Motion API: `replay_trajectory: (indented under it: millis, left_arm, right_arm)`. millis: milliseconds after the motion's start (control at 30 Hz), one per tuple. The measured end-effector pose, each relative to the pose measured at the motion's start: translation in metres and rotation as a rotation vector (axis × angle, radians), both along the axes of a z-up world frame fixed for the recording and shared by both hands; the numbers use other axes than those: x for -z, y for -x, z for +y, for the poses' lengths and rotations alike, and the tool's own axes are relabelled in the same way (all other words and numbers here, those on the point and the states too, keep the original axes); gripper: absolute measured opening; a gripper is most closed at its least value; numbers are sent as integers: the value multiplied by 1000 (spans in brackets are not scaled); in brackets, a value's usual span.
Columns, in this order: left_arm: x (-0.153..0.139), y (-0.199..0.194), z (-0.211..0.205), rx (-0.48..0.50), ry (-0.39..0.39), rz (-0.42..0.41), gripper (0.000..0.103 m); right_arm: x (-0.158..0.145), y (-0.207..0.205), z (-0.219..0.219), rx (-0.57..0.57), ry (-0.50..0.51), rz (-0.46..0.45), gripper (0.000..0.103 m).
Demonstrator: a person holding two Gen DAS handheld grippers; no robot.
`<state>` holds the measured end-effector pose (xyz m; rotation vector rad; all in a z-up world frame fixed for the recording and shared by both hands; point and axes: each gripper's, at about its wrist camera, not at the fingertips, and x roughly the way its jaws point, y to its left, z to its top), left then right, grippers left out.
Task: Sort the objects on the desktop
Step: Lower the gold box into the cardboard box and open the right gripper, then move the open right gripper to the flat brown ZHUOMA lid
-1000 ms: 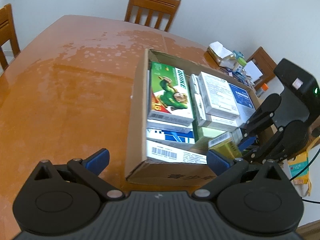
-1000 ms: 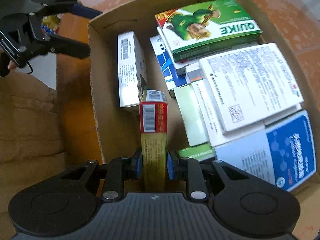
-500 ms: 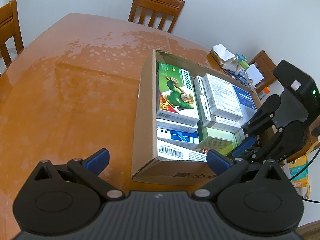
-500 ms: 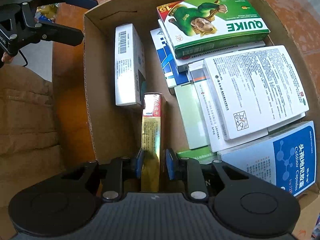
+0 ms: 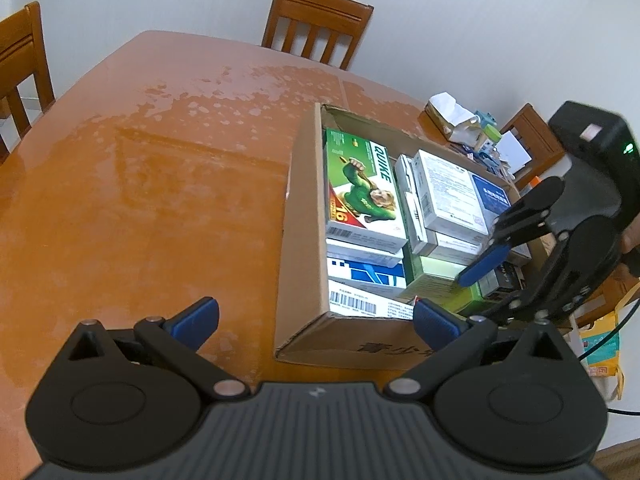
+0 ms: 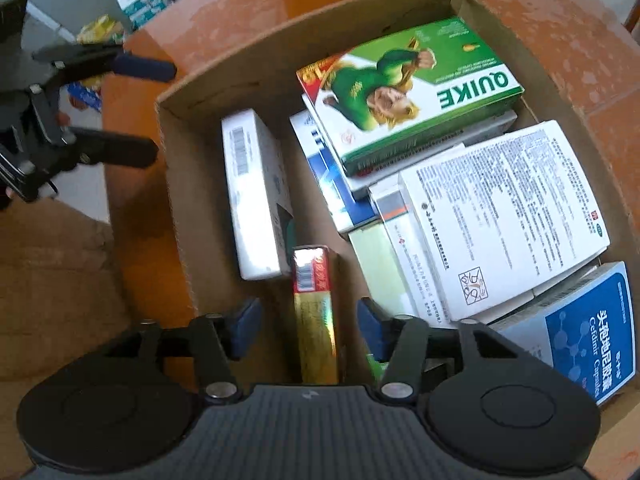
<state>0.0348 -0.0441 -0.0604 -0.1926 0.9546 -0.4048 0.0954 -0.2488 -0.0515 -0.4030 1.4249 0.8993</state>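
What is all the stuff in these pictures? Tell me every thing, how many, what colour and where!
cardboard box: one, brown, on the table
green QUIKE box: one, green and white, on top of the stack at the box's far end
gold and red carton: one, on edge in the box, between the right gripper's pads, untouched
white barcode carton: one, by the box's wall
white printed carton: one, on top of other cartons
blue and white carton: one, in the near corner
table: one, orange-brown
chairs: three visible, wooden, around the table
left gripper: one, black with blue pads, open, empty
right gripper: one, same colours, jaws opening
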Motion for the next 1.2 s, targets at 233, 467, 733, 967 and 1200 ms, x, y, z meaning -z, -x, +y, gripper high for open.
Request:
replay_trajectory:
  millis: [233,467,733,967,1200]
  left_arm:
    - [-7,-3,2,14,8,-24,103]
    - [-16,-9,-4,74,6,-73,103]
    - [-24,-14,-17,264,-13,-136,103]
    - [-27,-10,4,355,3,-183,103]
    - [-22,-7,42,349,25,-185,103]
  right_arm:
    - [-39,9,-15,66,-61,-71,81]
    - [-106,33,-66,251,-143,-317,95]
    - [-140,83,-67,512,-10,-595,103]
    - [-124,105,-22,677,119,-628,103]
    - [-89,99,-4,826,82,-411,103]
